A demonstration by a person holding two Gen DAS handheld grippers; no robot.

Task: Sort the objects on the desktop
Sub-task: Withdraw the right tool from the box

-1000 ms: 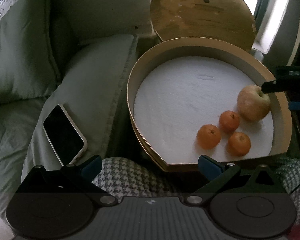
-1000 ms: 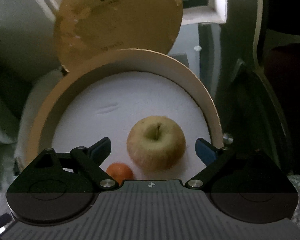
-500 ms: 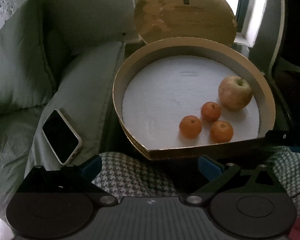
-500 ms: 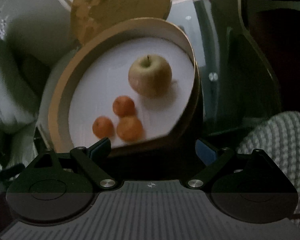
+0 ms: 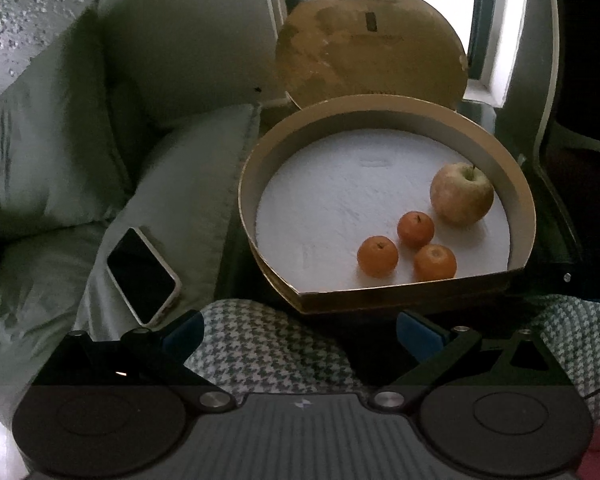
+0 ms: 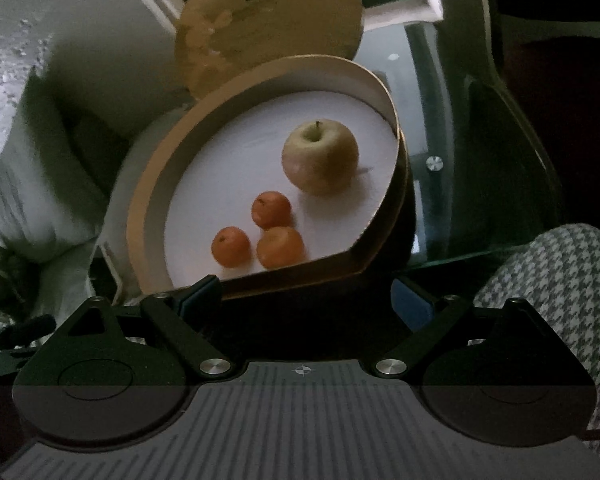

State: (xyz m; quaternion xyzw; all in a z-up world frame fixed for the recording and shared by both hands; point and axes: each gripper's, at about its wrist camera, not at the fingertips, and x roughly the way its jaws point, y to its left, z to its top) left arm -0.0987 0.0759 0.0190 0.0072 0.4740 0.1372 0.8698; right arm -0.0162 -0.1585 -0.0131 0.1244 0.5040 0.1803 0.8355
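A large round box (image 5: 388,120) with a white floor stands on a dark glass table (image 6: 440,120), and everything else is placed by it. Its gold lid (image 5: 370,48) is propped upright just behind its far wall. To its left, pale cushions (image 5: 172,184) are piled, and a phone (image 5: 142,276) lies face up on the nearest one, well apart from the box. Houndstooth cloth (image 5: 260,344) is seen just in front of its near straight wall. Inside the box, an apple (image 6: 320,156) rests near the right-hand wall, and three tangerines (image 6: 271,209) are clustered just in front of the apple, close together. The left gripper (image 5: 300,330) and the right gripper (image 6: 306,296) are both held wide and empty, short of the near wall. The fruit appears already gathered, so any remaining stray item is best sought next; the phone would be approached flat, and gripped across its narrow width to avoid slipping.
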